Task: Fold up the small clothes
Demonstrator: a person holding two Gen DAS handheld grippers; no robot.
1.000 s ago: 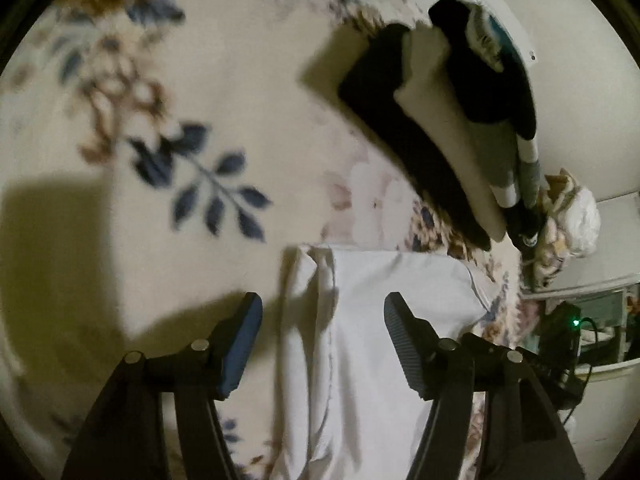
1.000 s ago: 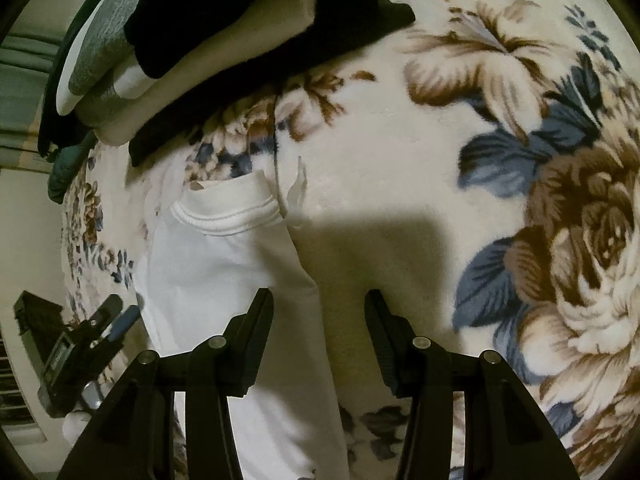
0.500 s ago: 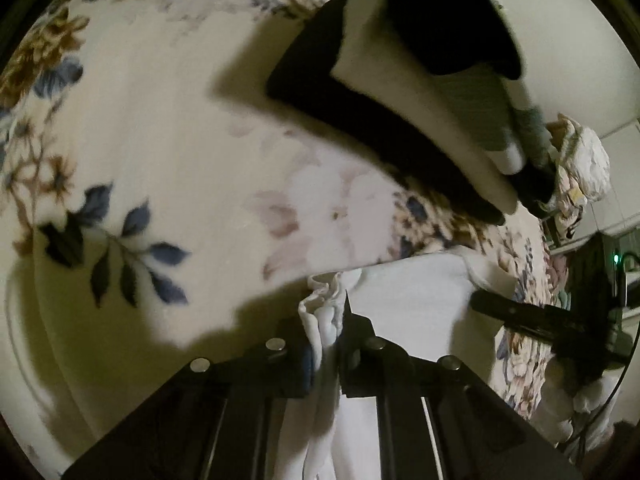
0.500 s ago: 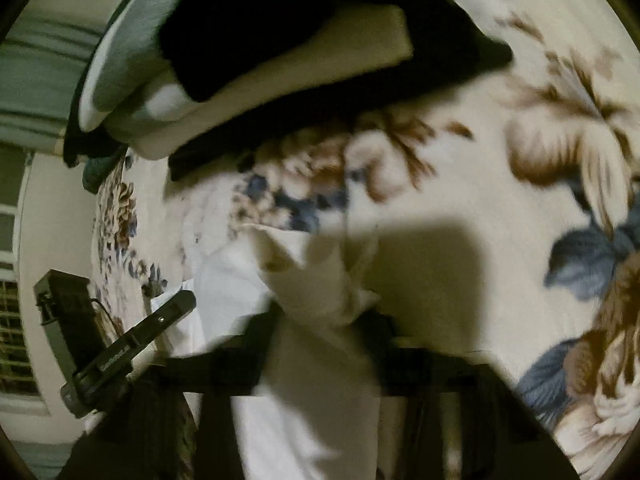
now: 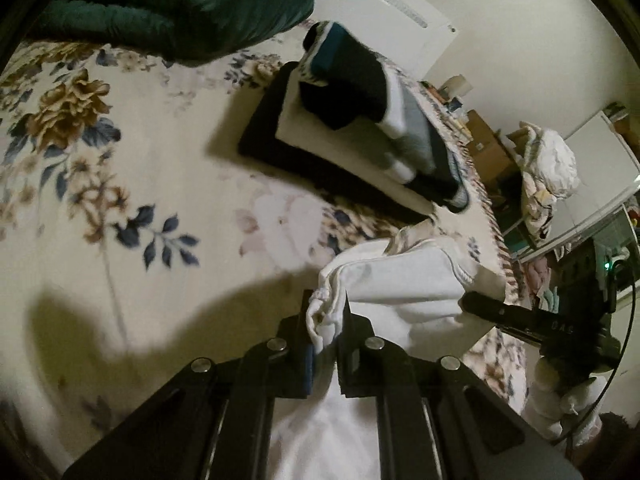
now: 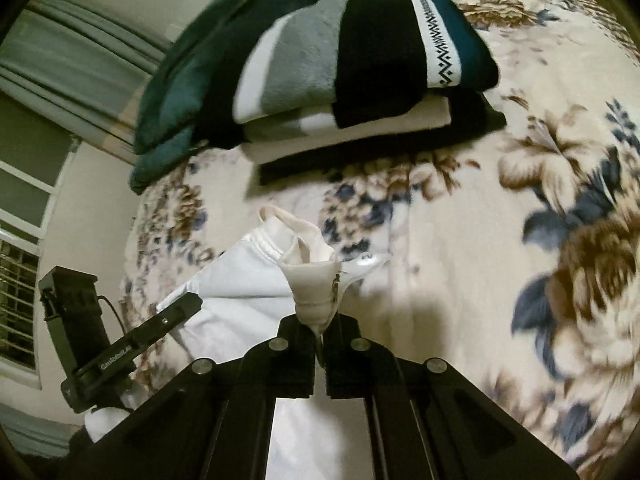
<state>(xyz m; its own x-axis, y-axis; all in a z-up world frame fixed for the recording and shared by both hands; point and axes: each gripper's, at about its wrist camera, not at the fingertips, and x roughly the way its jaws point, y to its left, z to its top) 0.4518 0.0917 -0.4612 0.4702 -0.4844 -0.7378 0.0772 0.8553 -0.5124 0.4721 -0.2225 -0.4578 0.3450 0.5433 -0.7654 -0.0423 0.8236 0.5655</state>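
A small white garment (image 5: 400,280) (image 6: 240,280) hangs lifted above the floral blanket (image 5: 120,168) (image 6: 540,248). My left gripper (image 5: 326,314) is shut on one bunched corner of it. In the right wrist view my right gripper (image 6: 318,322) has another corner, near a hem and a small tag, pinched between its jaws, which are closing tight on it. The cloth stretches between the two grippers. Each wrist view also shows the opposite gripper from the side: the right gripper (image 5: 468,303) and the left gripper (image 6: 188,304), both at the cloth's far edge.
A stack of folded clothes (image 5: 360,132) (image 6: 360,80), black, cream, grey and a patterned teal piece, lies on the blanket beyond the garment. A dark green cushion (image 5: 180,4) (image 6: 180,80) lies further back. The bed's edge, boxes and clutter (image 5: 540,168) are on the right.
Both grippers stood open over the flat white garment, then shut on its corners. Both have since risen, lifting the cloth off the blanket and bringing the folded stack fully into view.
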